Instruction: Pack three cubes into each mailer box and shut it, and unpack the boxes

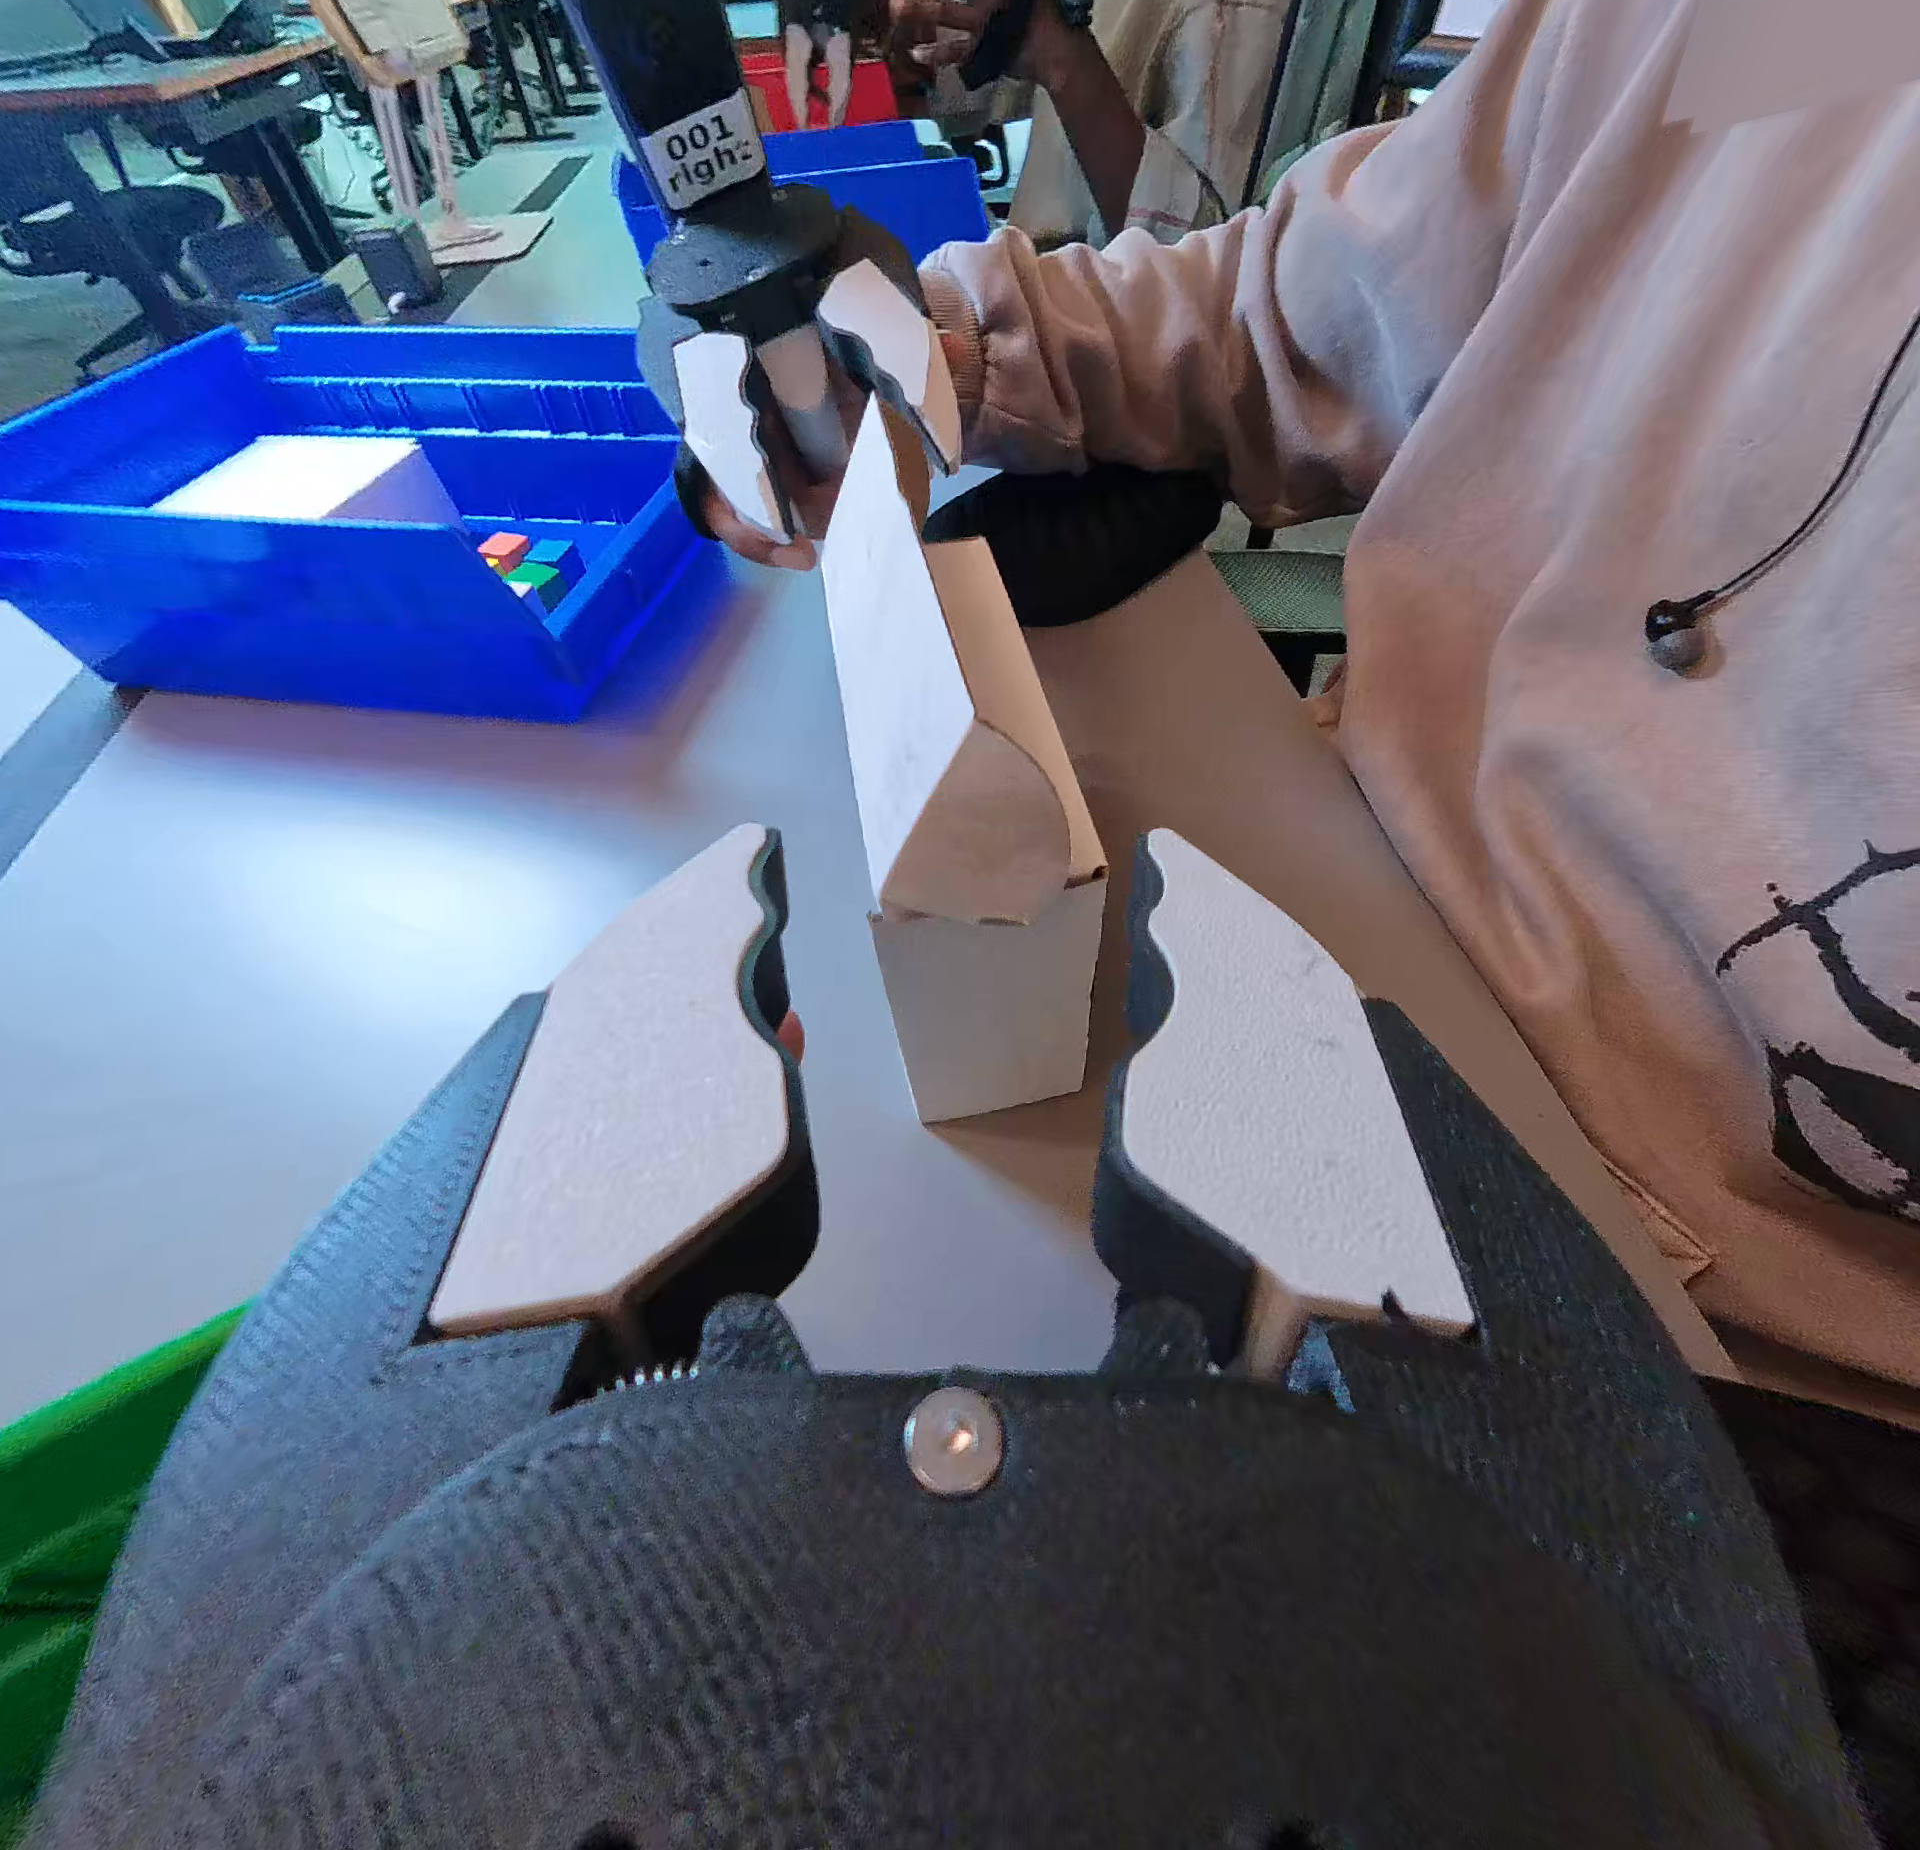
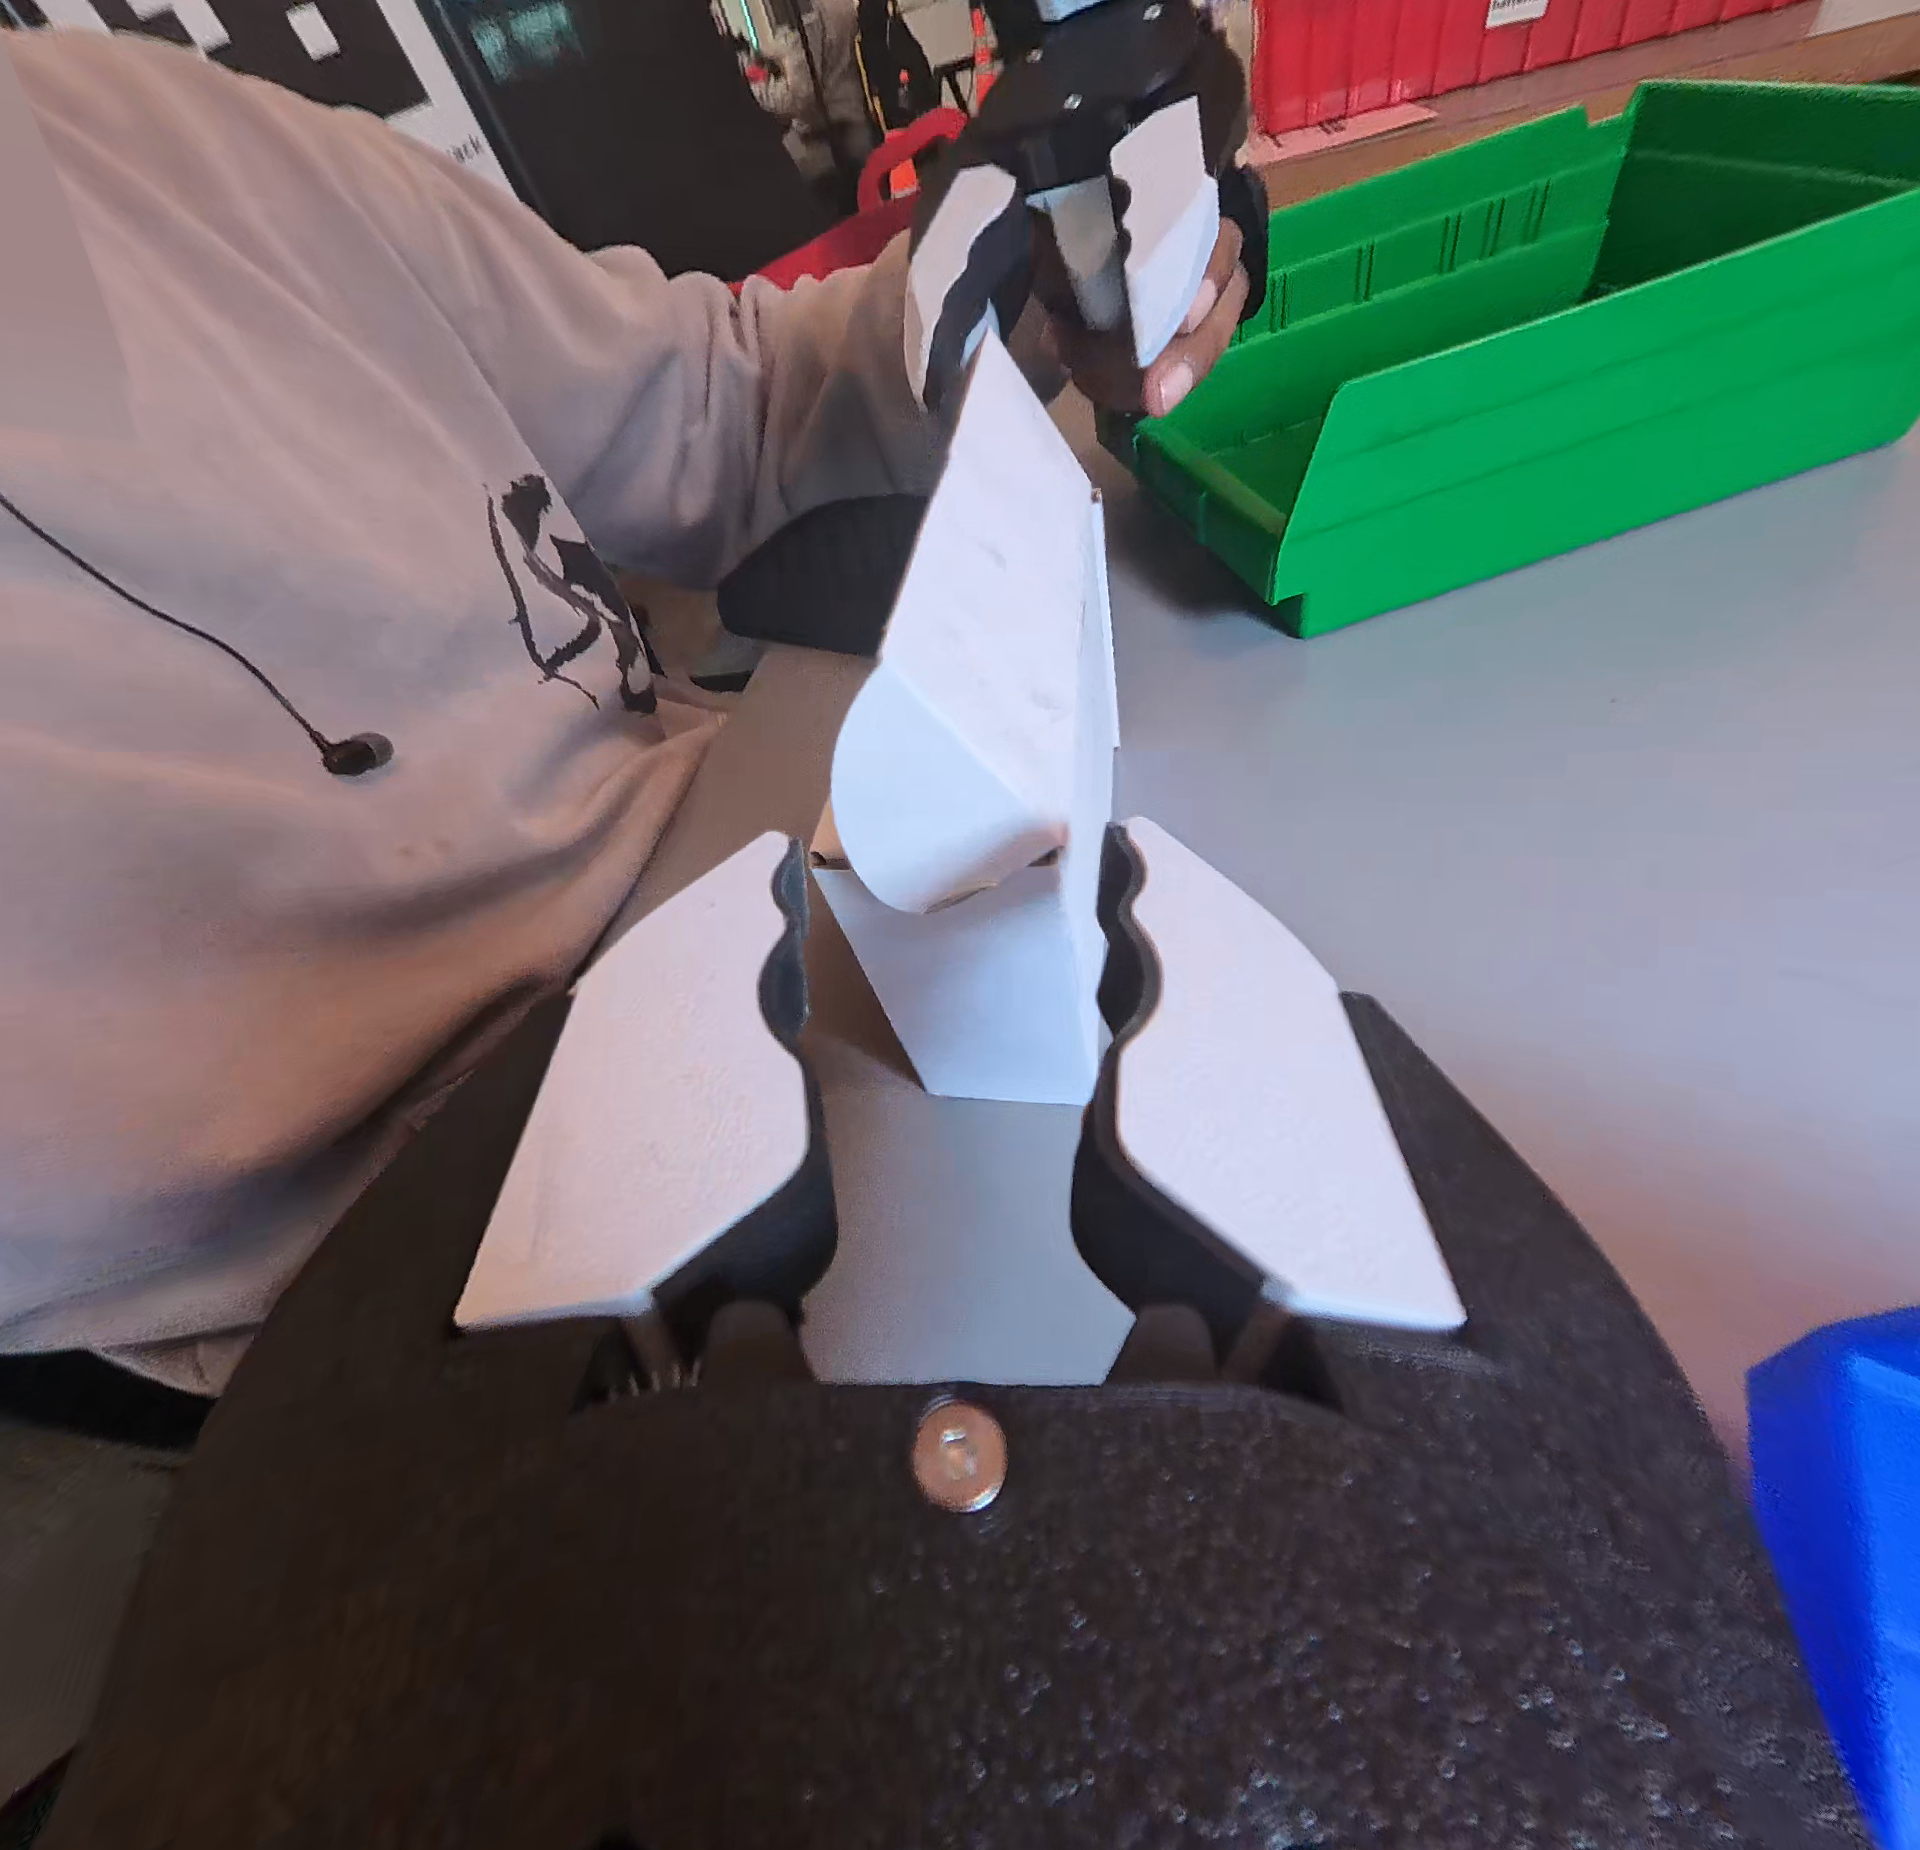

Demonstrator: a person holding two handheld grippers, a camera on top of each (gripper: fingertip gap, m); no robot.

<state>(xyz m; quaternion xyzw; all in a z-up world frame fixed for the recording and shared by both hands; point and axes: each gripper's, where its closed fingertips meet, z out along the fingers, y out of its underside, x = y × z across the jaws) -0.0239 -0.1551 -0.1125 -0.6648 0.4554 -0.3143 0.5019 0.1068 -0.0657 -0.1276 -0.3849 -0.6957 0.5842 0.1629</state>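
Left wrist view first: the left gripper point(image 1: 956, 865) has its fingers spread apart, and the white mailer box point(image 1: 987, 990) stands on the grey counter point(image 1: 312, 969) just beyond the tips, at about 12 o'clock, its lid point(image 1: 904, 657) raised nearly upright. Across the box the right gripper point(image 1: 831, 429) sits at the far end of that lid, also spread. At 10 o'clock a blue bin point(image 1: 312, 605) holds coloured cubes point(image 1: 525, 566) and a second white box point(image 1: 301, 475). Right wrist view: the right gripper point(image 2: 956, 855) gapes around the near end of the mailer box point(image 2: 987, 1011) (whether the pads touch it I cannot tell), with a green bin point(image 2: 1558, 429) at 2 o'clock and the left gripper point(image 2: 1049, 325) at 12.
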